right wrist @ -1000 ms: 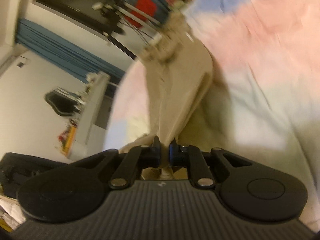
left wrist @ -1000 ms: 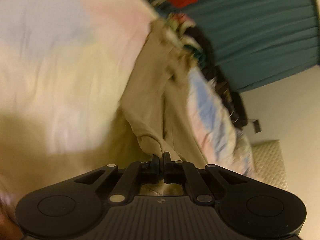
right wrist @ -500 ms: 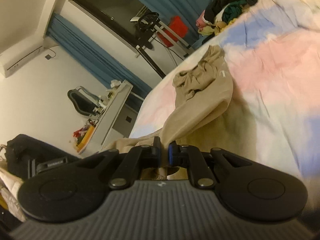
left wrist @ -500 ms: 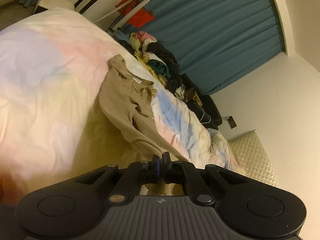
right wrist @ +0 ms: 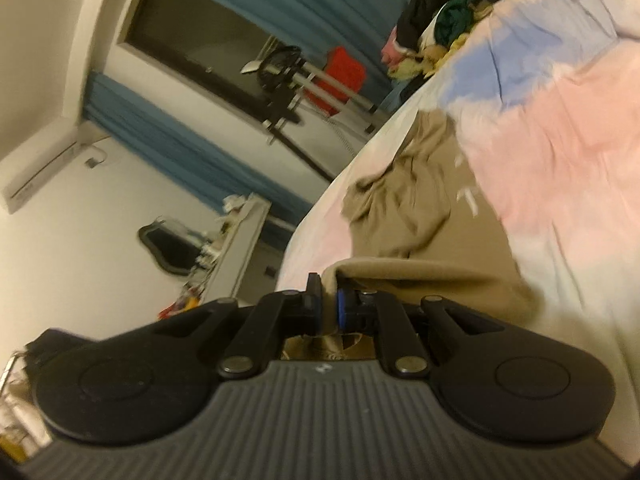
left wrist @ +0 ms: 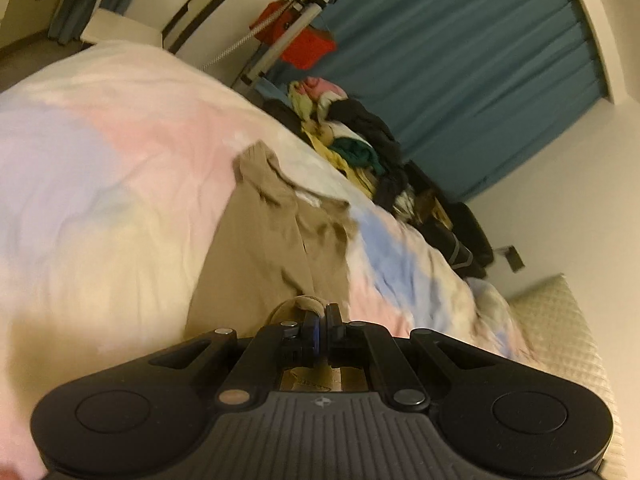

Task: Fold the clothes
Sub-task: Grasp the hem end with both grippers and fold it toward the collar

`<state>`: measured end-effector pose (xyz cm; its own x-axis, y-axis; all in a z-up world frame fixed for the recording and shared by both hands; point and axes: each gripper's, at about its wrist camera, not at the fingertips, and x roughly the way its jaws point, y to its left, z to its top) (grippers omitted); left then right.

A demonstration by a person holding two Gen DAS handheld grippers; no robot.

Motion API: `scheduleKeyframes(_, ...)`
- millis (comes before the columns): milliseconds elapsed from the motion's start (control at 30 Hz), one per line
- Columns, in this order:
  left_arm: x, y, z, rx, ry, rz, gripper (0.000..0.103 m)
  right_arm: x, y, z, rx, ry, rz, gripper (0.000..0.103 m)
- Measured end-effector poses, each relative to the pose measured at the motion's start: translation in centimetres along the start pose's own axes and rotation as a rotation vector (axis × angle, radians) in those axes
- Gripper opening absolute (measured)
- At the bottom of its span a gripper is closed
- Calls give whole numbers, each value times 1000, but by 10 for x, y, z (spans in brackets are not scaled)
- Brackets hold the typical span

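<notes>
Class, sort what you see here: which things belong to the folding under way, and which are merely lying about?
In the job: tan garment, left gripper, right gripper, both shut on it; pastel duvet beneath.
Lying about: clothes heap, red cloth, blue curtain.

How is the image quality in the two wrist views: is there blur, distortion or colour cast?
Left wrist view: warm yellowish light, fisheye bending at the edges, motion blur over the pastel bedspread and the tan garment; the left gripper stays sharp. Right wrist view: same cast, smeared bedspread, strongly tilted room; the right gripper is crisp.
</notes>
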<state>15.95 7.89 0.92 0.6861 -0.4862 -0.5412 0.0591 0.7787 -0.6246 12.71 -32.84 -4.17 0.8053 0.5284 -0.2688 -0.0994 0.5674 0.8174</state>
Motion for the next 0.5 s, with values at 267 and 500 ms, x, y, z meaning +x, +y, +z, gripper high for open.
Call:
scheduleKeyframes(267, 105, 12, 37, 49, -58, 114, 3, 88, -41, 38, -56, -59, -49, 11)
scheduleKeyframes(500, 178, 32, 36, 191, -55, 168, 3, 140, -86, 41, -137, -67, -124, 11)
